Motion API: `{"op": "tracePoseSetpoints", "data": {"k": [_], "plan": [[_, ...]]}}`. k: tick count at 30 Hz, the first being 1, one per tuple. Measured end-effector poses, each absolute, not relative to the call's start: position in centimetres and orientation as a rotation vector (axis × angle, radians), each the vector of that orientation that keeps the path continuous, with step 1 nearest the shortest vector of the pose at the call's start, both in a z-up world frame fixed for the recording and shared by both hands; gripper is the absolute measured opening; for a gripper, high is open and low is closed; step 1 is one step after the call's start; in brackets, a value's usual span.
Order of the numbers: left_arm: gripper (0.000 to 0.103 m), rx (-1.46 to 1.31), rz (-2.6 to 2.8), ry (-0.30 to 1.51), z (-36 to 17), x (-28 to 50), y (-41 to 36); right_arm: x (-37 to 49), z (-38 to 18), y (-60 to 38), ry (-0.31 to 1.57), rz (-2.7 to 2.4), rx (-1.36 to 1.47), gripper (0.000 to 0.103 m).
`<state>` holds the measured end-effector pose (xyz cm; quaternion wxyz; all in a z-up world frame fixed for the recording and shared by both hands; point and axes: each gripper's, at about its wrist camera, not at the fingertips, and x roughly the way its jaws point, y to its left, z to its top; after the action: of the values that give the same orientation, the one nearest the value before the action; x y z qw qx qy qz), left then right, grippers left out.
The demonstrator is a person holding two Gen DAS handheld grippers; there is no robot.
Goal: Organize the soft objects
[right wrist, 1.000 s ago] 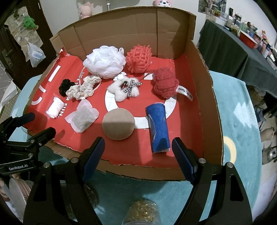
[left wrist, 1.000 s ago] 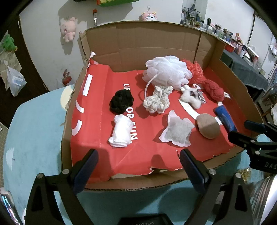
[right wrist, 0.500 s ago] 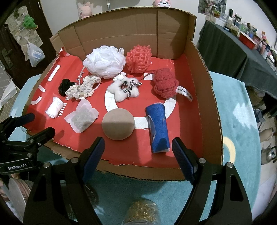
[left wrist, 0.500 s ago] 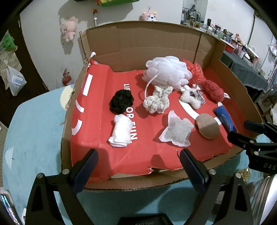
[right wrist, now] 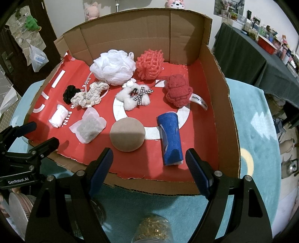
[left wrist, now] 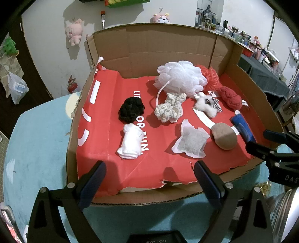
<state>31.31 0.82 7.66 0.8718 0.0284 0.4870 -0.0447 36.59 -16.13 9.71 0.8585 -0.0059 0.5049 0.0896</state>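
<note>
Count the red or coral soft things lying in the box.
2. The coral mesh pouf sits at the back wall beside the white pouf; the red plush lies in front of it, toward the right wall. Nothing seems hidden.

A pale plastered wall (left wrist: 46, 56) closed the far side of the room, hung with a pink plush pig (left wrist: 74, 33) and a second pink toy (left wrist: 161, 18) higher up, their shadows thrown sharply across the paint. At left stood a dark wooden door (right wrist: 11, 56) with a clear plastic bag (right wrist: 38, 58) and a green soft toy (right wrist: 31, 22) hanging on it. A teal cloth (right wrist: 257, 115) with pale printed shapes covered the near surface. To the right, a long table draped in dark cloth (right wrist: 243, 56) carried a crowded row of small containers and a red tray (right wrist: 266, 42). Lighting was bright and indoor.
</note>
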Motion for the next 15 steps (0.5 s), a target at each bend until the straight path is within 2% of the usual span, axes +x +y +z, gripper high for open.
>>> {"op": "tracePoseSetpoints", "data": {"k": [10, 15], "plan": [[0.097, 0.043, -0.096, 1.014, 7.8, 31.1, 1.0, 36.6, 9.7, -16.2, 1.063, 0.190, -0.007, 0.079], [0.097, 0.078, -0.094, 0.927, 9.4, 30.0, 1.0, 36.6, 10.1, -16.4, 1.058, 0.213, 0.023, 0.079]]}}
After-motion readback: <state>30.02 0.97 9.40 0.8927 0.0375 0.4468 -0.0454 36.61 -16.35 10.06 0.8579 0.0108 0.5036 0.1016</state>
